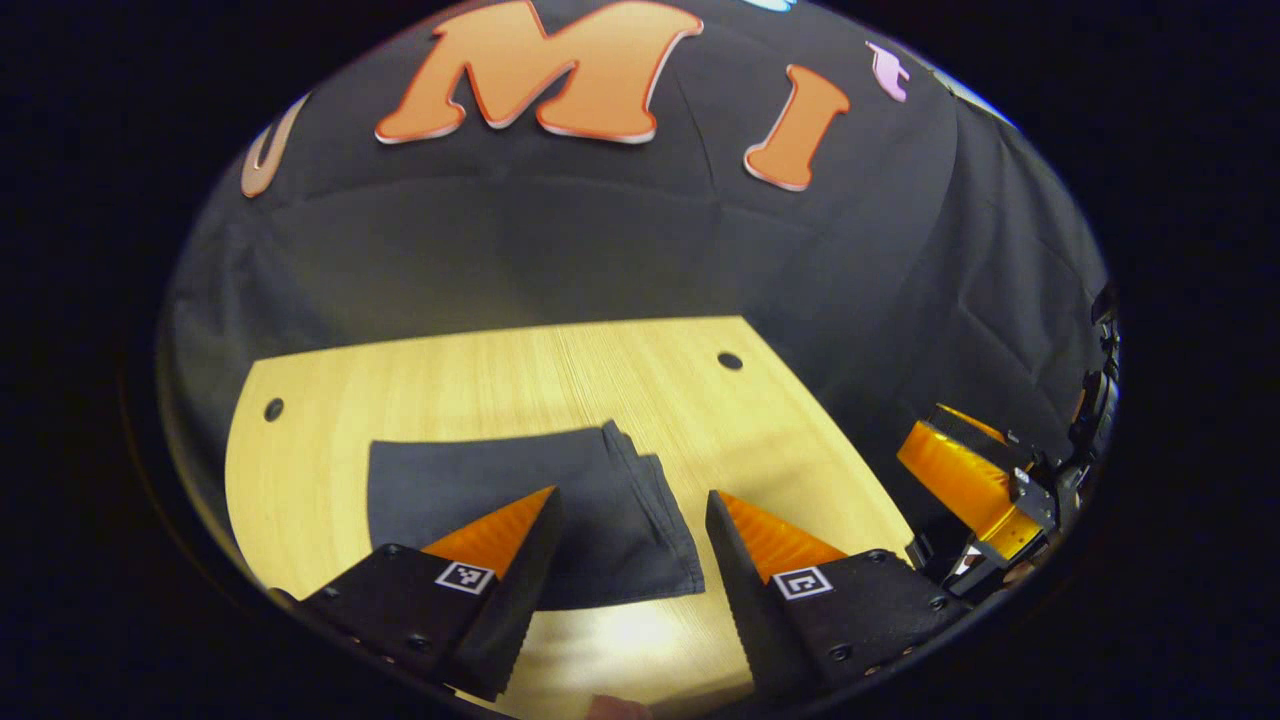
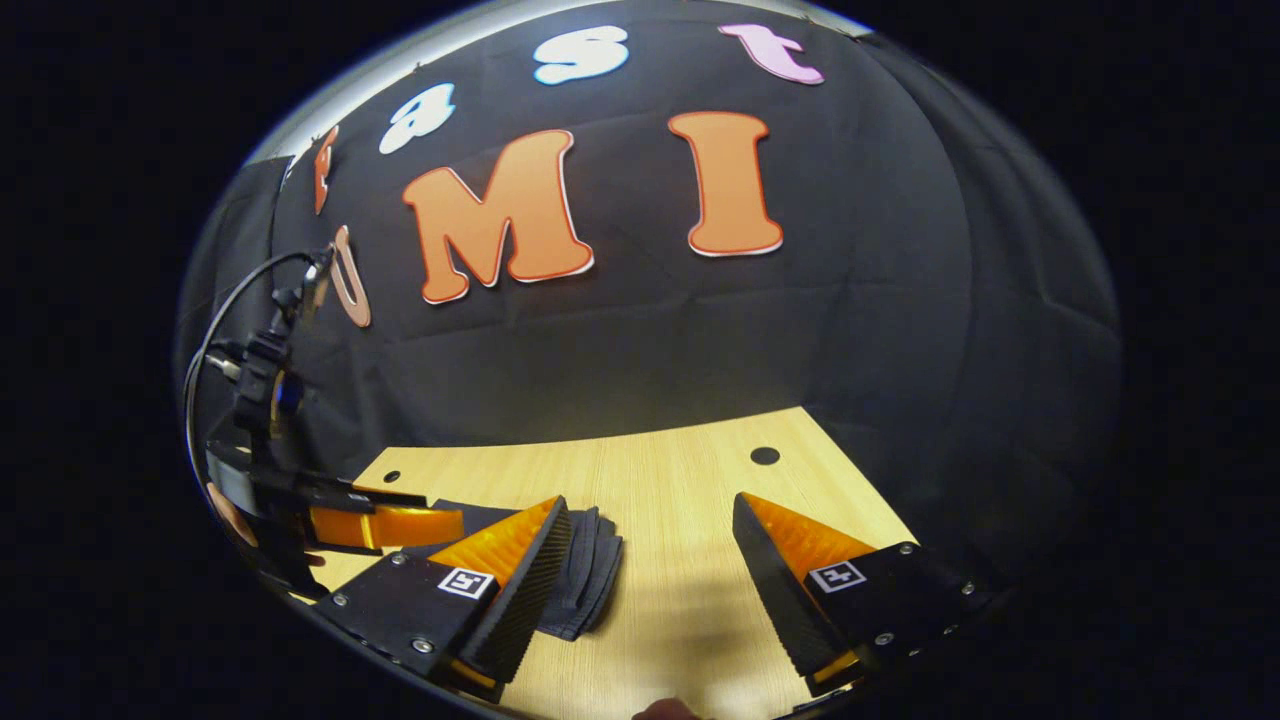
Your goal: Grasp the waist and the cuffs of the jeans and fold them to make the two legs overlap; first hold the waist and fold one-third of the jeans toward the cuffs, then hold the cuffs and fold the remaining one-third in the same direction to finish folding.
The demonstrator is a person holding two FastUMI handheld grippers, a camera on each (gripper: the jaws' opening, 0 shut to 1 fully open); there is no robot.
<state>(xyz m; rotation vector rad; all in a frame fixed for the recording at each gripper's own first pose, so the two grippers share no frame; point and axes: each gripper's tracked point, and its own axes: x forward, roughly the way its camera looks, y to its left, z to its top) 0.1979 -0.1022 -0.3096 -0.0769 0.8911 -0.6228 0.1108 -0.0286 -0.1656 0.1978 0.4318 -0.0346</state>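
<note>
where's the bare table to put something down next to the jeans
Bare wooden table runs behind the folded jeans, towards the black cloth wall. A wider bare patch lies between the jeans' layered edge and the table's far corner hole. It is crowded over the jeans, where the left hand-held gripper hangs.

One jeans (image 1: 540, 500), two grippers (image 1: 632, 520) (image 2: 650, 545)
</note>
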